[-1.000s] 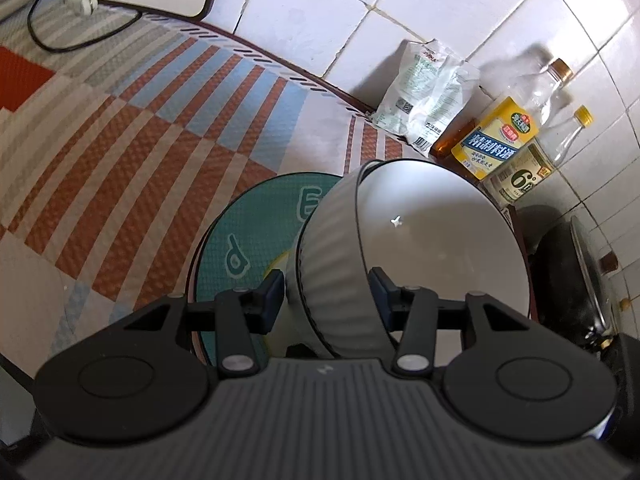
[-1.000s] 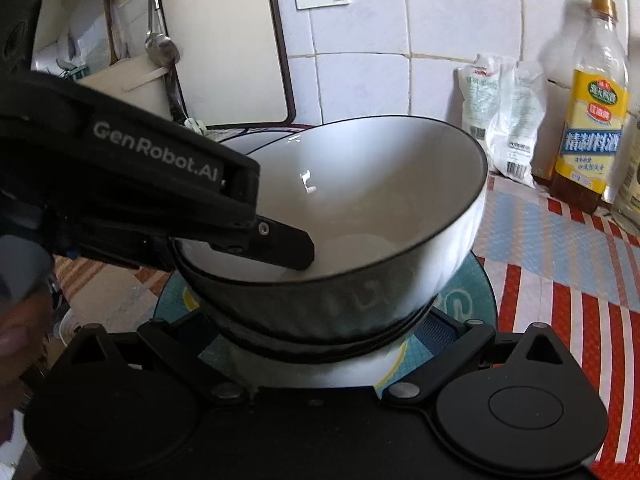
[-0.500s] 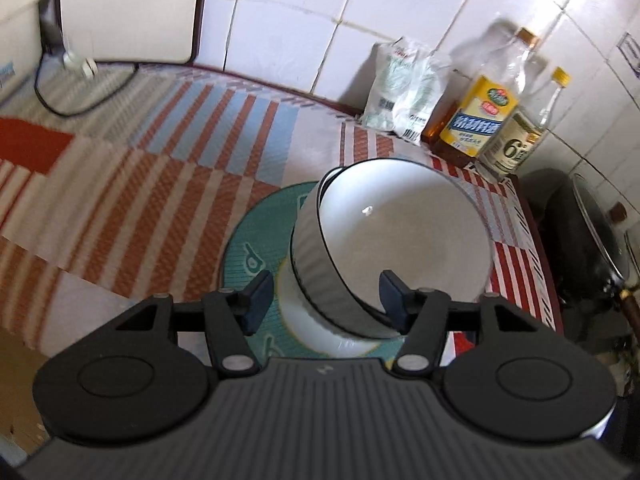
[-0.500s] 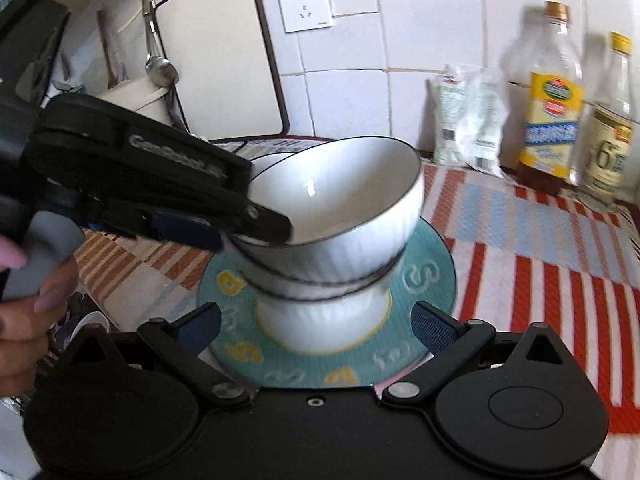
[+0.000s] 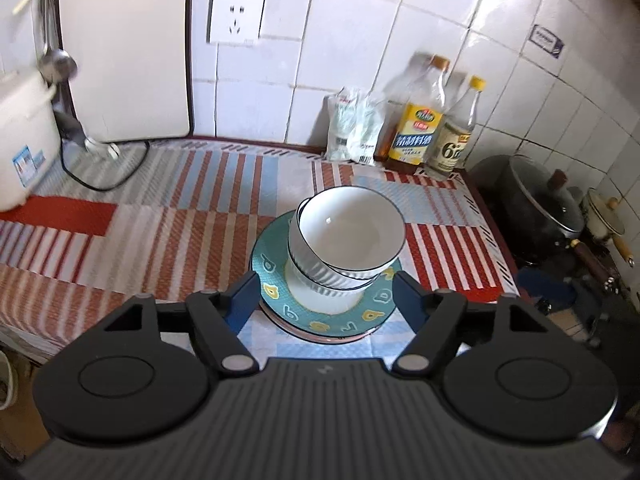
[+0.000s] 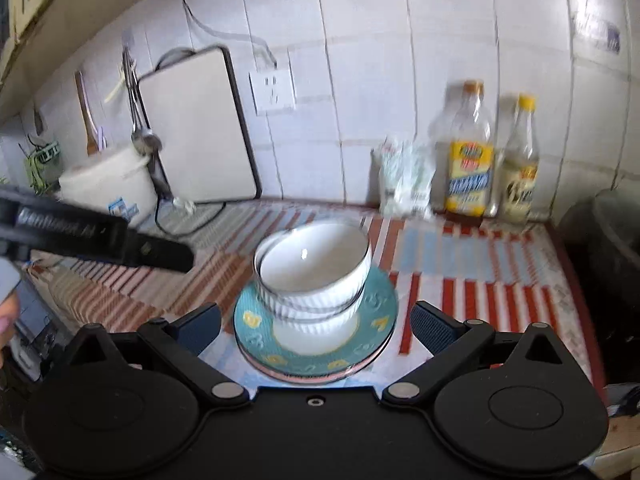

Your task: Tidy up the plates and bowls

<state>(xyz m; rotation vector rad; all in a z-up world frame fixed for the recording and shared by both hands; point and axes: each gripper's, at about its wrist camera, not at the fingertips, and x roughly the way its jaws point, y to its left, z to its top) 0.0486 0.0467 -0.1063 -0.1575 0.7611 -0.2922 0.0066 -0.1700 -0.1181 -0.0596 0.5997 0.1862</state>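
Observation:
Two white ribbed bowls (image 5: 348, 236) sit nested, the upper one tilted, on a teal plate (image 5: 280, 292) with yellow letters that lies on a pink-rimmed plate. The stack stands on the striped mat. In the right wrist view the bowls (image 6: 316, 276) and teal plate (image 6: 256, 320) sit just ahead. My left gripper (image 5: 324, 296) is open and empty, pulled back above the stack's near side. My right gripper (image 6: 316, 328) is open and empty, also drawn back. The left gripper's body (image 6: 100, 240) shows at the left of the right wrist view.
Two oil and vinegar bottles (image 5: 416, 128) and a plastic bag (image 5: 352, 128) stand at the back wall. A white cutting board (image 5: 128, 52) leans at the back left beside a rice cooker (image 5: 20, 140) with its cord. A dark lidded pot (image 5: 536, 200) sits right of the counter.
My left gripper opened, let go of the upper bowl and pulled back and up. My right gripper also drew back from the stack. The bowl now rests nested in the lower one.

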